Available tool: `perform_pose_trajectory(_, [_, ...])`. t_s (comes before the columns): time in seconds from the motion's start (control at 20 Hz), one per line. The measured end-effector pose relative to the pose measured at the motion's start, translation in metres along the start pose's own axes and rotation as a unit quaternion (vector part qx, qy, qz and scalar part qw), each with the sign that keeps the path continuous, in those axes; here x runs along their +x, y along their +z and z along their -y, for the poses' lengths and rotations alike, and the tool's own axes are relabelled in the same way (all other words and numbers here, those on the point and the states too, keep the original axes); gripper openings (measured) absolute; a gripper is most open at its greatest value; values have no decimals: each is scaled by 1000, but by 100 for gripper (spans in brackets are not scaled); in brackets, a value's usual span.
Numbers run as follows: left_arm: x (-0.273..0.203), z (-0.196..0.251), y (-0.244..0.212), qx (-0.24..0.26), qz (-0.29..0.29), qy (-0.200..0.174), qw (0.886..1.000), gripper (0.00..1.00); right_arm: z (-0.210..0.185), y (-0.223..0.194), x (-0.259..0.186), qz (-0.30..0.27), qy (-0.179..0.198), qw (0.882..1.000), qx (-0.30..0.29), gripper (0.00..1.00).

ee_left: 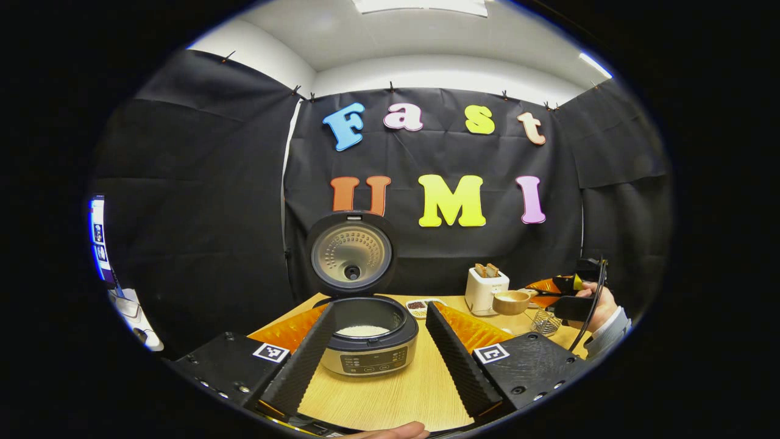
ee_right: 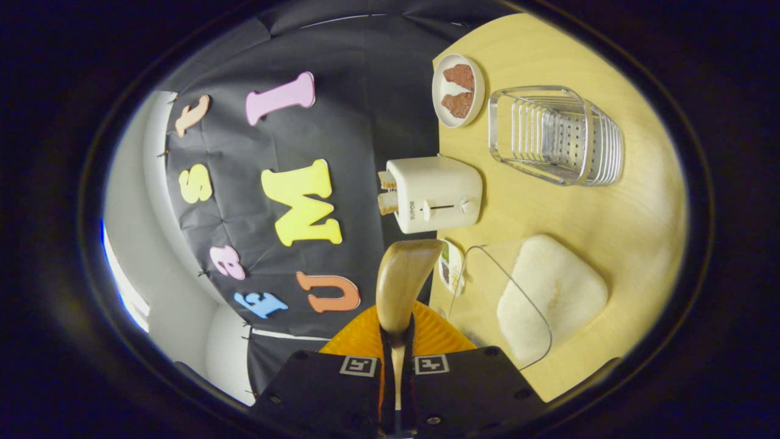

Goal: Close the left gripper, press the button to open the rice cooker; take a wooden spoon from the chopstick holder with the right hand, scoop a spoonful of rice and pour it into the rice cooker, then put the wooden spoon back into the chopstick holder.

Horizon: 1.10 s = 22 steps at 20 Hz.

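While held wide open over the worktop (ee_left: 390, 396), left gripper (ee_left: 378, 347) grips nothing; fingers splayed either side of rice cooker (ee_left: 368, 341). Cooker just ahead on the wood, lid (ee_left: 350, 253) up and tilted back, white rice (ee_left: 363, 331) showing in the pot. Toaster (ee_left: 485, 289) farther right, wooden bowl (ee_left: 510, 302) just beside it, wire chopstick holder (ee_left: 544, 322) nearer the edge. Hand (ee_left: 594, 305) with the other gripper at far right. Right gripper view rolled sideways: right gripper (ee_right: 396, 360) clamped tight on wooden spoon (ee_right: 402, 283), handle between both fingers, bowl of spoon forward toward the toaster. Mound of rice in clear container (ee_right: 551, 296) close right of spoon. Small dish (ee_right: 458, 90) beyond.
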State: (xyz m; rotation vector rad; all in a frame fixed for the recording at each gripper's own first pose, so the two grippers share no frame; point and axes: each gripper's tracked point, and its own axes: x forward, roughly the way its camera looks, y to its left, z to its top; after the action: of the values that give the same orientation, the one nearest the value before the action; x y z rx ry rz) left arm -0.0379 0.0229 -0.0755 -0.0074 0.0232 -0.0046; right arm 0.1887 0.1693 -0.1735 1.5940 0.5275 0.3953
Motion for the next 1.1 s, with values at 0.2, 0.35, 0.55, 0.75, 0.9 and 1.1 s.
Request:
perform_pose_trajectory(0.2, [-6, -13, 2, 5, 4, 7, 1000, 95, -16, -15, 1, 10, 5, 1000, -14, 9])
perform_pose_trajectory(0.35, [-13, -28, -1, 4, 0, 13, 1000, 95, -25, -34, 10, 18, 4, 999, -31, 9])
perform_pose_trajectory(0.55, [-25, -53, -4, -2, -2, 27, 1000, 95, -33, -70, 30, 19, 5, 999, -47, 9])
perform_pose_trajectory(0.75, [-34, -73, -9, -3, -5, 42, 999, 95, -40, -119, 54, 5, 5, 997, -73, 9])
perform_pose_trajectory(0.9, [-40, -85, -9, 2, -9, 49, 999, 95, -42, -156, 71, -3, 0, 994, -109, 9])
perform_pose_trajectory(1.1, [-49, -94, -8, 4, -7, 54, 999, 95, -47, -195, 92, -7, -7, 984, -179, 9])
